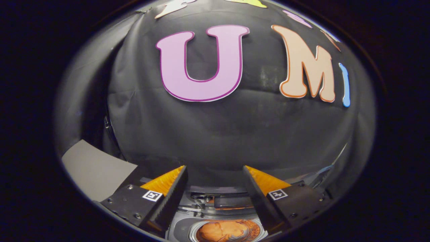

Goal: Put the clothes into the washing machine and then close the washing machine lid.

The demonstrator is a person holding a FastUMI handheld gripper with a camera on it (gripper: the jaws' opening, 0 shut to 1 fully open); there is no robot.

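My gripper [215, 171] is open, its two fingers spread wide with nothing between them, raised and facing the booth's black cloth wall. Below and between the fingers lies the top of the washing machine [183, 228], grey with a round drum opening. Inside the drum sits an orange piece of clothing [223, 231]. The machine's dark lid [221, 198] stands raised at the back of the opening, just beyond the drum.
A grey flat panel [92, 168] lies to the left of the left finger. The black cloth wall [215, 134] rises close ahead. A shiny edge [322, 173] shows to the right of the right finger.
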